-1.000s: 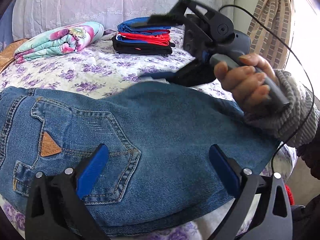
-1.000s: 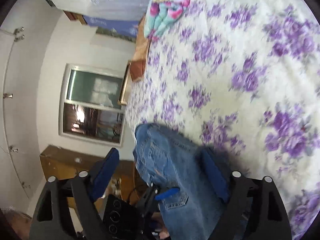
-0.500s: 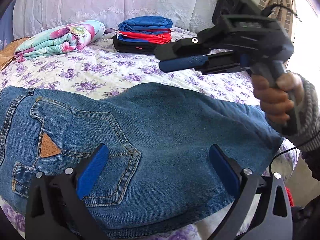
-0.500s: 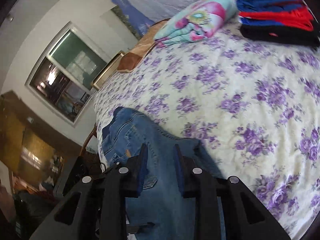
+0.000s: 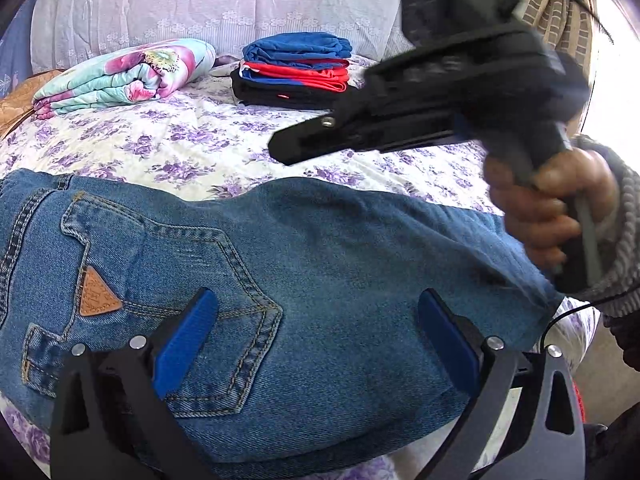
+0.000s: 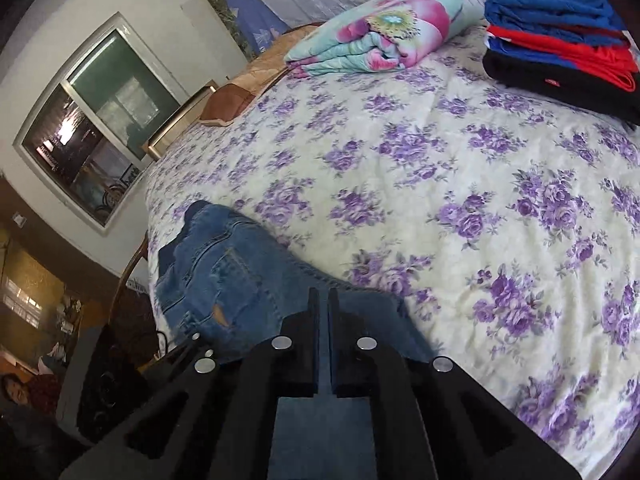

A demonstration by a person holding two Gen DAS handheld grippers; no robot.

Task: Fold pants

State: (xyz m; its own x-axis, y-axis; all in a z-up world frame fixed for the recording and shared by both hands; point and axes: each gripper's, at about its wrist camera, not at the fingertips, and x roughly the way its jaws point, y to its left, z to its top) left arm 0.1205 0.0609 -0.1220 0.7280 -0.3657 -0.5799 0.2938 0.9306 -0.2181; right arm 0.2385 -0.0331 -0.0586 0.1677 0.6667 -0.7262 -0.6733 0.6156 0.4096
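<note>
- The jeans (image 5: 320, 280) lie flat on the near edge of the bed, folded into a wide blue denim slab, back side up.
- A back pocket (image 5: 160, 304) faces up on the left, with tan double stitching in an angular outline and a small brown triangular leather patch (image 5: 98, 294) on it.
- The waistband and belt-loop end sits at the far left; the folded end runs off to the right, where the denim drapes down over the mattress edge.
- The denim looks mid-blue with faint fading, the surface mostly smooth, a gentle hump along its far edge.
- Left gripper (image 5: 316, 332) hangs low over the jeans, its blue-padded fingers (image 5: 184, 336) spread wide apart, nothing between them.
- Right gripper (image 5: 280, 148) sits up above the far edge of the jeans, clear of the cloth, held in the right hand (image 5: 548, 204) with a grey knit cuff at the wrist.
- From the right wrist view its fingers (image 6: 312, 340) are pressed almost together, only a thin slit between them and no fabric caught there.
- That view shows the jeans (image 6: 224, 280) below the tips, on the purple-flowered bedspread (image 6: 440, 184).
- Farther back: a rolled floral quilt (image 5: 120, 76) and a stack of folded clothes (image 5: 296, 68) in blue, red and black, well apart from the jeans.
</note>
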